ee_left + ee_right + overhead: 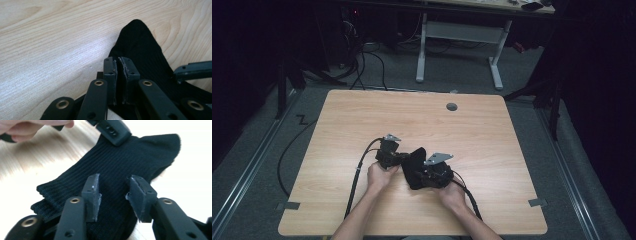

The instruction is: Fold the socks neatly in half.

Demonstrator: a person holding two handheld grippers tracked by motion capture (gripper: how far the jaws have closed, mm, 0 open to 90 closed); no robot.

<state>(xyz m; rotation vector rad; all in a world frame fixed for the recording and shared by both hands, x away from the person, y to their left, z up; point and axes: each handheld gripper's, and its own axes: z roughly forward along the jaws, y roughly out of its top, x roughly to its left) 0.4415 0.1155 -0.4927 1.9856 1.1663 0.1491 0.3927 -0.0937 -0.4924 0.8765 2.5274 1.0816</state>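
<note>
Black ribbed-knit sock (413, 167) lies folded, rounded toe up, near the front middle of the pale wood-grain table (472, 130); left gripper (119, 72) clenched on its edge, right gripper (113, 195) released, jaws apart over the cloth, bare tabletop all round.

Black ribbed sock (125, 162), pale wood-grain bench (362, 120), black grippers with brass-coloured rivets, grey floor (257, 150), white desk legs (421, 55)
</note>
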